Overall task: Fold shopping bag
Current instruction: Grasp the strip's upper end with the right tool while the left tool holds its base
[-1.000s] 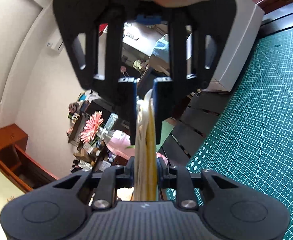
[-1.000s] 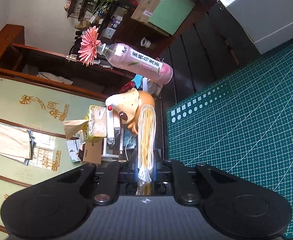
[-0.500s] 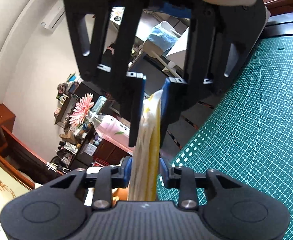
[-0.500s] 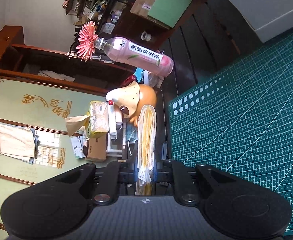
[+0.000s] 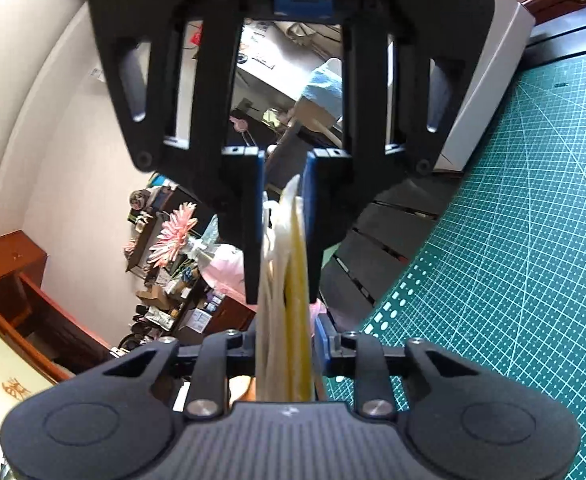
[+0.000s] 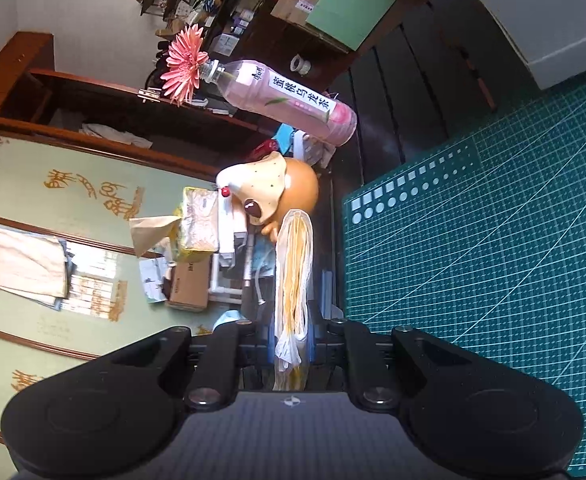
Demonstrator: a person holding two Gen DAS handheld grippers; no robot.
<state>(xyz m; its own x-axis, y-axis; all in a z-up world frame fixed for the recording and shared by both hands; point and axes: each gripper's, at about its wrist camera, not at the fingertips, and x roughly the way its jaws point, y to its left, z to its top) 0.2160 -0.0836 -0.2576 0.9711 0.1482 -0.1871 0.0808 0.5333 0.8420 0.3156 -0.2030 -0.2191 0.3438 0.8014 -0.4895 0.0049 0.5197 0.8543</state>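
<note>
The shopping bag (image 5: pixel 293 264) is folded into a narrow white and yellow bundle held in the air between both grippers. My left gripper (image 5: pixel 287 334) has the bundle between its fingers at the bottom of the left wrist view. Its jaws are closing on the plastic. Facing it from above, my right gripper (image 5: pixel 283 300) pinches the same bundle between blue pads (image 5: pixel 311 220). The bag tip pokes out above them. In the right wrist view my right gripper (image 6: pixel 292 336) is shut on the bag (image 6: pixel 293 256), which sticks out forward. A hand holds the right gripper at the top edge.
A green cutting mat (image 6: pixel 493 260) covers the table on the right, also in the left wrist view (image 5: pixel 513 280). A white box (image 6: pixel 533 12) stands at its far side. Beyond the dark slats (image 6: pixel 393 80) are a pink bottle (image 6: pixel 293 100) with a flower, an orange figurine (image 6: pixel 297 184) and a tissue pack (image 6: pixel 197 220).
In the left wrist view the right gripper shifted slightly and the bag bundle between my left fingers spread a little wider. The right wrist view is almost the same.
</note>
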